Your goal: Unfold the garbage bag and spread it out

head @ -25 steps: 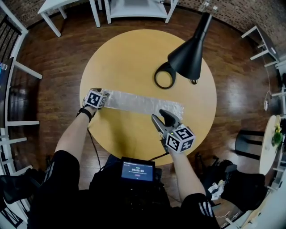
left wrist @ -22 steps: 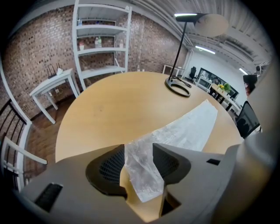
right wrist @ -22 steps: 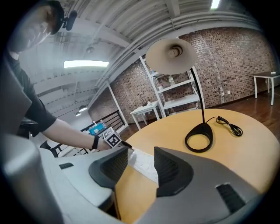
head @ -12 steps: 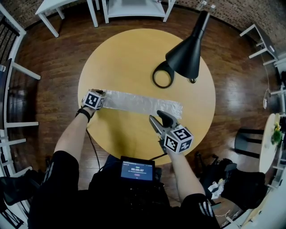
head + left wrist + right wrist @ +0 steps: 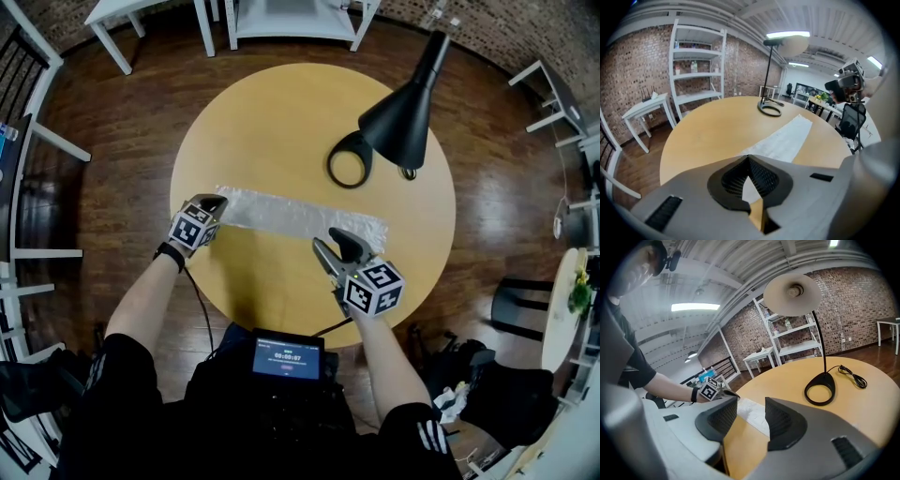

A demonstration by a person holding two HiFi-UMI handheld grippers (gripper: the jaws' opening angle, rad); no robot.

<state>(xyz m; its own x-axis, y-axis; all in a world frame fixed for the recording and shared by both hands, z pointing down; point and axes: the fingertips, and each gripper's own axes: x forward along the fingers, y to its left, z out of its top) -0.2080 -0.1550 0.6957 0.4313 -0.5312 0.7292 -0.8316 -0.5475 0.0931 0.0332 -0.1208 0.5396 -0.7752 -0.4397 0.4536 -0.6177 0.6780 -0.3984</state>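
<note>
Dark wooden floorboards (image 5: 122, 131) are surrounding a round, pale wooden table (image 5: 281, 112), seen from a camera looking steeply down from the person's head. White furniture is standing along the far edge of the room, and a brick wall (image 5: 637, 61) with tall white shelving (image 5: 696, 70) is showing behind the table in the left gripper view.

A black desk lamp (image 5: 398, 112) is standing on the far right part of the table, its ring-shaped base lying flat on the wood and its shade leaning out over the right side.

The garbage bag (image 5: 300, 214) is lying folded as a long, narrow, whitish strip across the middle of the table, running from the left side toward the right, near the lamp's base but apart from it.

The left gripper (image 5: 216, 202) is sitting at the strip's left end, pointing down at it. Its jaws have just been closing and are now pressed together, pinching the end of the bag; a sliver of the white plastic is showing in the gap behind the closed tips.

The right gripper (image 5: 330, 246) is hovering over the near edge of the strip's right end. Its jaws are standing apart, with bare table and the bag's end showing between them, and nothing is being gripped.

Both of the person's forearms are reaching over the near edge of the table. A small lit screen (image 5: 289, 356) is sitting at the person's waist.
</note>
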